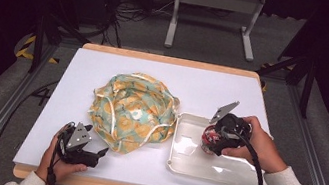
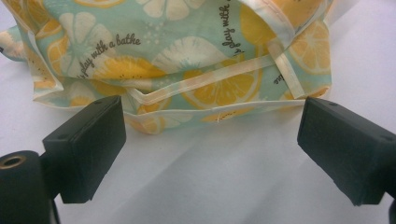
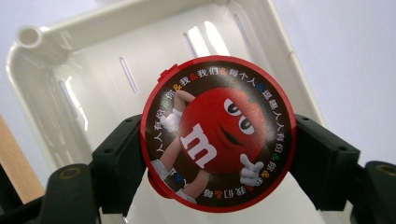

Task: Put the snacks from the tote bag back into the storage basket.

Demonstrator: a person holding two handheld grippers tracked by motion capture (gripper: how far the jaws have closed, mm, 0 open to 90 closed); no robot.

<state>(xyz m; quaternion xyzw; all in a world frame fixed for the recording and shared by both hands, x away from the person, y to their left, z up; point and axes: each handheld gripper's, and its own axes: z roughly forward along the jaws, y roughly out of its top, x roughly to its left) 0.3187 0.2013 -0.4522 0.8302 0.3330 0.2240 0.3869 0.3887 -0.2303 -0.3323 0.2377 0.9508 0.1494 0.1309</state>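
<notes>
A round red candy tin (image 3: pixel 218 135) with a cartoon figure on its lid is clamped between the jaws of my right gripper (image 3: pixel 218 154). The tin (image 1: pixel 210 137) hangs over the white plastic tray (image 1: pixel 181 163) at the table's right. A crumpled lemon-print cloth (image 1: pixel 133 112) lies in the middle of the white table. My left gripper (image 1: pixel 92 151) rests near the front left, just short of the cloth's near edge (image 2: pixel 187 100). Its jaws stand wide apart with only bare table between them.
The tray (image 3: pixel 42 60) has slots in its floor and raised walls. The white table top (image 1: pixel 78 83) ends in a wooden rim at front and back. Beyond the table stand a grey metal frame (image 1: pixel 215 2) and loose cables on the floor.
</notes>
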